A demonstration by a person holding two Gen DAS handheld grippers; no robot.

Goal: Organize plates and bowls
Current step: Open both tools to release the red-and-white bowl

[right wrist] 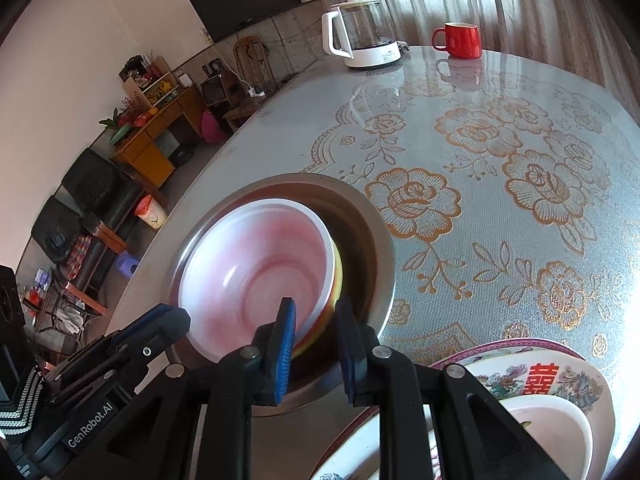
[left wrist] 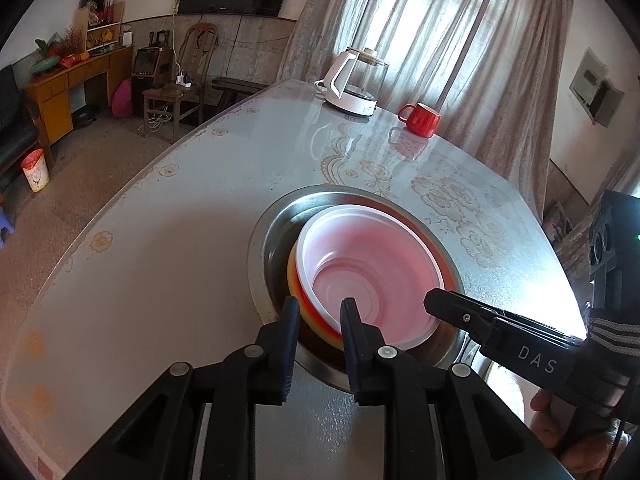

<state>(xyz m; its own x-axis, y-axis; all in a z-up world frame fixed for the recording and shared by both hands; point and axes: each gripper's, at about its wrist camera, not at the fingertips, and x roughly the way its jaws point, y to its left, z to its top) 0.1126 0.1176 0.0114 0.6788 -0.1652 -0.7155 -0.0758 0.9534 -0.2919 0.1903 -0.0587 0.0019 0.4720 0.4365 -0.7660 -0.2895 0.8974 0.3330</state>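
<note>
Nearest us in the left wrist view, the left claw straddles the near rim of the bowls: one finger sits outside the stack, the other inside the white bowl. A narrow gap shows beside the rim, so we read the jaws as slightly parted and not pressing, though the pads partly hide the contact. The right claw straddles the opposite side of the same stack in the same way, one finger inside, one outside, with a sliver of space visible; it too looks loose rather than clamped.

The stack sits in a steel basin sunk in the bench. We can make out a white bowl on top, pink-tinted inside, and yellow and red edges below it, but how many bowls lie underneath is hidden. The stack looks blurred in the right wrist view.

At the lower right of the right wrist view, a patterned plate holds a pale bowl; both are cut off by the frame and partly covered by the claw's arms.

Far across the bench stand a kettle and a red mug, well apart from the basin. A person's hand on the right claw's grip is only partly visible.
</note>
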